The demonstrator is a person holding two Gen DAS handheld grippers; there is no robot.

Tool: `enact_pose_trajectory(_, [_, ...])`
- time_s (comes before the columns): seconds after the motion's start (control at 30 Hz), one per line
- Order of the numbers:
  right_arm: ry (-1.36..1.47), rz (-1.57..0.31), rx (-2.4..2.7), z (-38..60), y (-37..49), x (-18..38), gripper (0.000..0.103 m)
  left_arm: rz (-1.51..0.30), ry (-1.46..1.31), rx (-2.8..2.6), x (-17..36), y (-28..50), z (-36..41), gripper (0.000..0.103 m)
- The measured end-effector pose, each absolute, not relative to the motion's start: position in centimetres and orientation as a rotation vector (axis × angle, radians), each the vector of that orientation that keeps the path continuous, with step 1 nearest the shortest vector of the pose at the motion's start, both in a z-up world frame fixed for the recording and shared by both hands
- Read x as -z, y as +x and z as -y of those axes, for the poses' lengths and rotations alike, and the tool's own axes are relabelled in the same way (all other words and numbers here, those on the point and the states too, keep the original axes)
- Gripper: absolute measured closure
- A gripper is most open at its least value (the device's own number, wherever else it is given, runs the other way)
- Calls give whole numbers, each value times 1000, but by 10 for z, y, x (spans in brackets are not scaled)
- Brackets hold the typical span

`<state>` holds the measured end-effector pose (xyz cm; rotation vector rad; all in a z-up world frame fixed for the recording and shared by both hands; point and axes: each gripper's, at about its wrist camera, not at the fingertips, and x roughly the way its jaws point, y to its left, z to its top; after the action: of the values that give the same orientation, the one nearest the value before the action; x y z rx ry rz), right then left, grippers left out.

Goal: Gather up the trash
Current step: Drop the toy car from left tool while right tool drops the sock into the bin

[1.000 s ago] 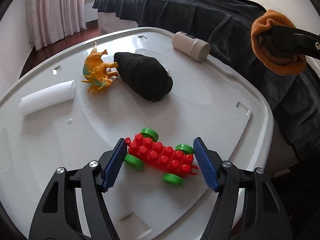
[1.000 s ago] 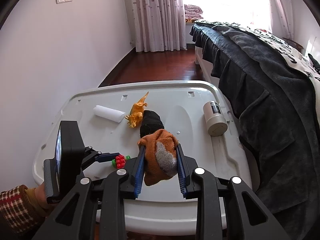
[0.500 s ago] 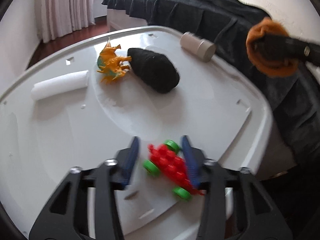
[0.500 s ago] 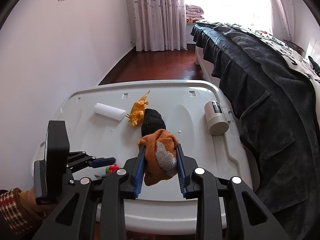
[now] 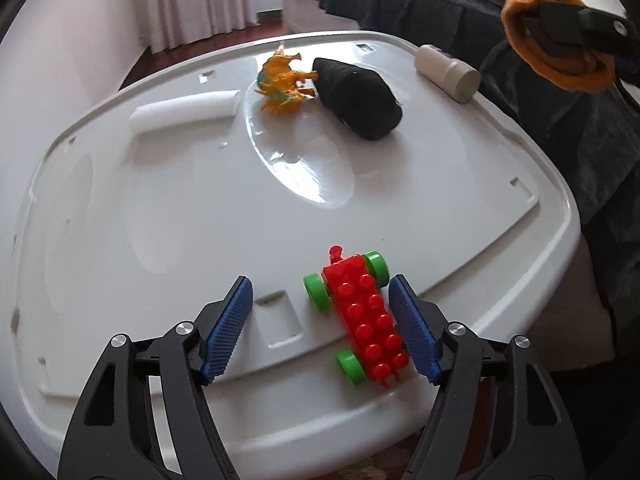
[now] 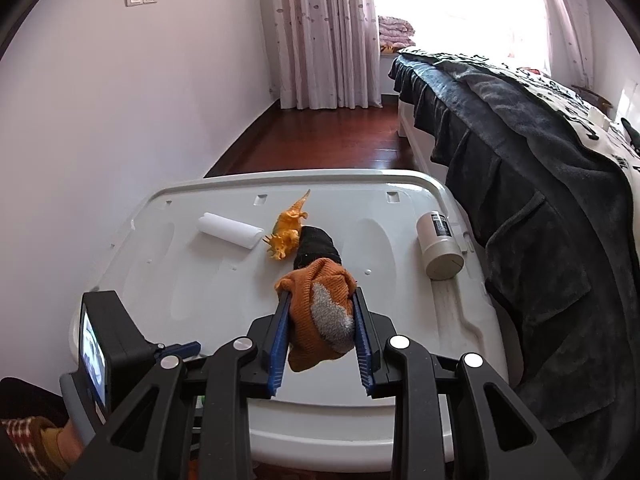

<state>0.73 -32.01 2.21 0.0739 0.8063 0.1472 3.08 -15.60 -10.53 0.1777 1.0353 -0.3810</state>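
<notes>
A red block car with green wheels [image 5: 362, 316] lies on the white bin lid [image 5: 160, 220], near its front edge. My left gripper [image 5: 326, 322] is open; the car rests against its right pad [image 5: 412, 332], with a wide gap to the left pad. My right gripper [image 6: 320, 334] is shut on an orange and grey sock [image 6: 320, 312], held above the lid's near edge; the sock also shows in the left wrist view [image 5: 556, 36]. A white paper roll [image 5: 188, 114] [image 6: 230, 230] lies at the lid's far left.
An orange toy dinosaur [image 5: 282, 82] [image 6: 288, 232], a black sock [image 5: 358, 98] [image 6: 316, 246] and a beige cylinder bottle [image 5: 446, 72] [image 6: 438, 244] lie on the far half of the lid. A bed with a dark blanket [image 6: 540, 184] stands right of the bin. A wall is on the left.
My left gripper closed on the red car, turned it lengthwise and opened again, pulling back toward the lid's front edge. My right gripper kept holding the orange sock in place.
</notes>
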Motion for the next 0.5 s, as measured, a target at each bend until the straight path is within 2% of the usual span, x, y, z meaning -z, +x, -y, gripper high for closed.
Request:
enact_pose_trajectory(0.07, [78,-802,-147,321,6,-23,74,-1032,149,348,105,31,155,37])
enact_pose_trajectory(0.17, [86,-794,-143,324,5,-25,74,-1010,148,312,105,28,154,62])
enact_pose_trajectory(0.5, [84,-778,-150,322,1,-30,74,-972,66,283,91,15,131,63])
